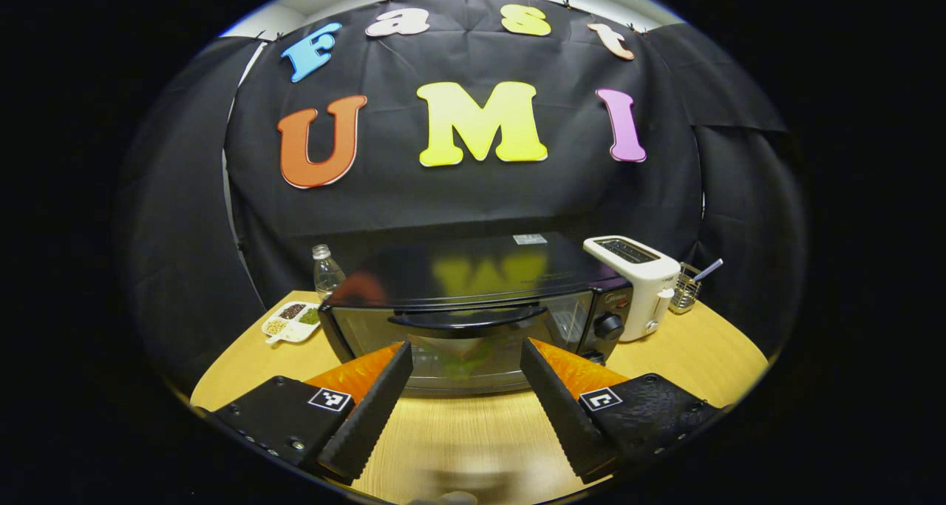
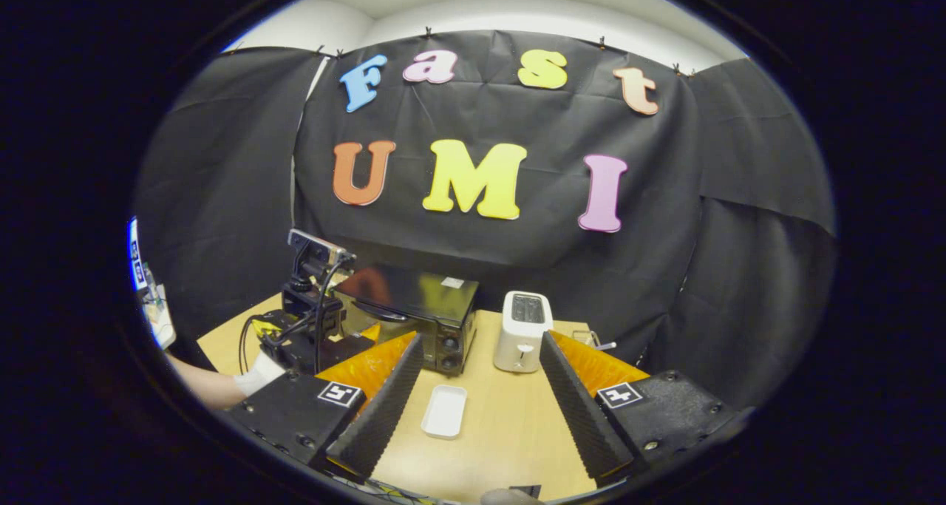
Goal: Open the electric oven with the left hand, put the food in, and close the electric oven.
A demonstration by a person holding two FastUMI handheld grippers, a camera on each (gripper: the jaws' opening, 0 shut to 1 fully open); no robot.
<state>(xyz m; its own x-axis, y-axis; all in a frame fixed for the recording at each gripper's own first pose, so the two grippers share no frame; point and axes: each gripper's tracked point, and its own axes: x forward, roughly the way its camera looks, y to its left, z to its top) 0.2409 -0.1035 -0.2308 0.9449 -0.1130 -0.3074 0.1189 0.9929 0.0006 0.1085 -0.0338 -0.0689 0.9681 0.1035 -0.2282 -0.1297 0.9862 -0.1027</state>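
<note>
In the left gripper view, the left gripper (image 1: 465, 387) hangs low over the pale wood-grain table (image 1: 687, 357), its two ribbed black fingers (image 1: 369, 409) spread wide with nothing between them; orange panels back the fingers. Just beyond the fingertips sits the oven (image 1: 473, 320), a boxy black appliance whose long axis runs side to side across the view. Its glass door faces the gripper and is closed, with a curved black handle (image 1: 465, 318) running along the top edge of the door. Something green and pale shows dimly through the glass. Its glossy flat top mirrors the wall behind. Round black knobs (image 1: 608, 326) stand in a column at the door's right end.

Just right of the oven stands a white toaster (image 1: 639, 283), rounded and smooth, slots up. Past it is a small wire basket (image 1: 687, 289) holding a utensil. To the oven's left lie a white divided dish (image 1: 292, 320) with small heaps of grains or beans and, behind it, a clear plastic bottle (image 1: 326, 270).

In the right gripper view, the right gripper (image 2: 473, 394) is likewise spread apart and empty above the table. Between its fingers, on the wood, lies a shallow white rectangular tray (image 2: 444, 410), its long axis pointing away towards the oven. Farther off, the oven shows its knob end, the toaster beside it. At the left, a hand (image 2: 255, 375) holds the left gripper in front of the oven door.
</note>
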